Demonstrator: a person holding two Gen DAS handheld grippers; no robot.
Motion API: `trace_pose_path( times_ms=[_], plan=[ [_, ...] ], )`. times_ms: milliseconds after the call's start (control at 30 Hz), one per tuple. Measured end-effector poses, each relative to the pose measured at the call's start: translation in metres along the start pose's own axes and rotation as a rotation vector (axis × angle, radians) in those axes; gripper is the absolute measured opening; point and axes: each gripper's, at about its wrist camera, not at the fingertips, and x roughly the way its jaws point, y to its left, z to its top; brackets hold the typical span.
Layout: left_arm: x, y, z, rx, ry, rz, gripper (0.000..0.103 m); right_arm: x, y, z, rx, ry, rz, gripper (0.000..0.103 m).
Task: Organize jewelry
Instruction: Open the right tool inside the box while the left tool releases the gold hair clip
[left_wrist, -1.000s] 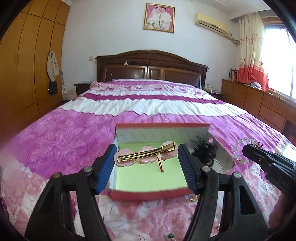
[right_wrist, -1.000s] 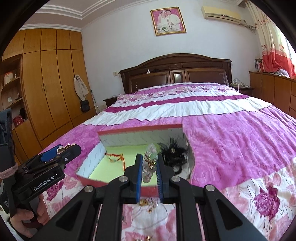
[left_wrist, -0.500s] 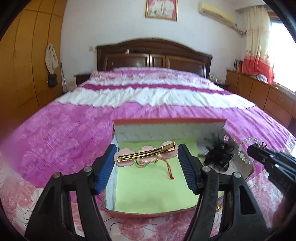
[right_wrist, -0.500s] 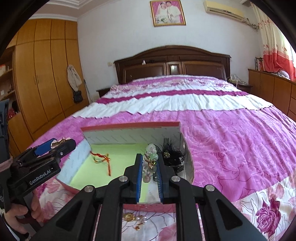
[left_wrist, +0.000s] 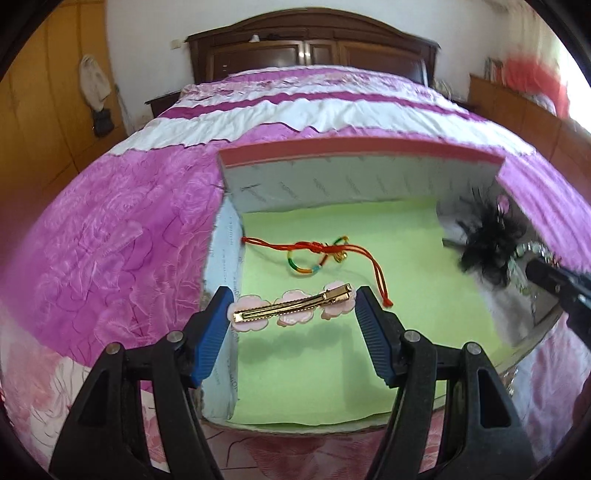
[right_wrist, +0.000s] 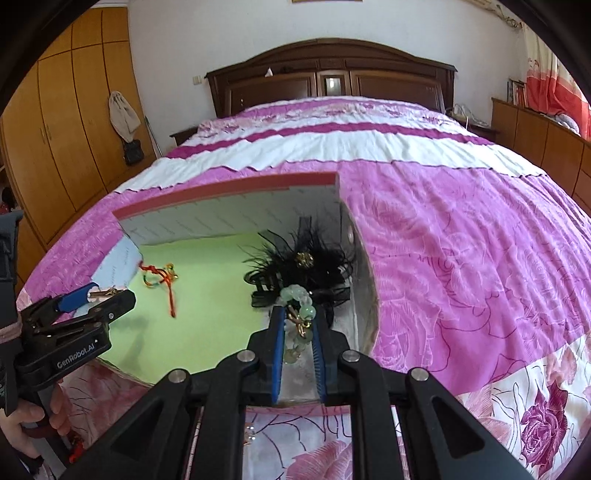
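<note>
A red box with a green floor lies open on the bed. My left gripper is shut on a gold hair clip with pink flowers, held crosswise just above the box's left front corner. A red cord bracelet and a black feather hairpiece lie inside. My right gripper is shut on a pale green bead bracelet, hanging over the box's right side beside the feather piece.
The box sits on a pink floral bedspread. A wooden headboard stands at the far end, wardrobes on the left, a low cabinet on the right. A hand holds the left gripper.
Both grippers have come forward and down over the box, tilting to look into it. Each keeps its hold: the hair clip on the left, the bead bracelet on the right.
</note>
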Motion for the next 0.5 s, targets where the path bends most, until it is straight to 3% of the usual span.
trace_pose_path(
  times_ms=[133,233,300,367,500],
  plan=[
    [0.011,-0.008,-0.001,0.026,0.081,-0.016,0.061,0.005,0.000,0.000,0.003,0.027,0.000,0.016],
    [0.011,-0.007,-0.001,0.007,0.083,-0.012,0.061,0.004,0.000,0.001,0.010,0.033,0.001,0.021],
    [0.010,-0.007,0.000,0.004,0.091,-0.013,0.061,0.003,0.000,0.001,0.010,0.032,0.003,0.035],
    [0.008,-0.006,0.002,-0.005,0.102,-0.022,0.061,0.000,0.002,0.003,0.008,0.025,0.013,0.044],
    [0.001,-0.001,0.003,-0.027,0.089,-0.048,0.061,-0.009,0.003,0.005,0.008,0.007,0.022,0.046]
  ],
)
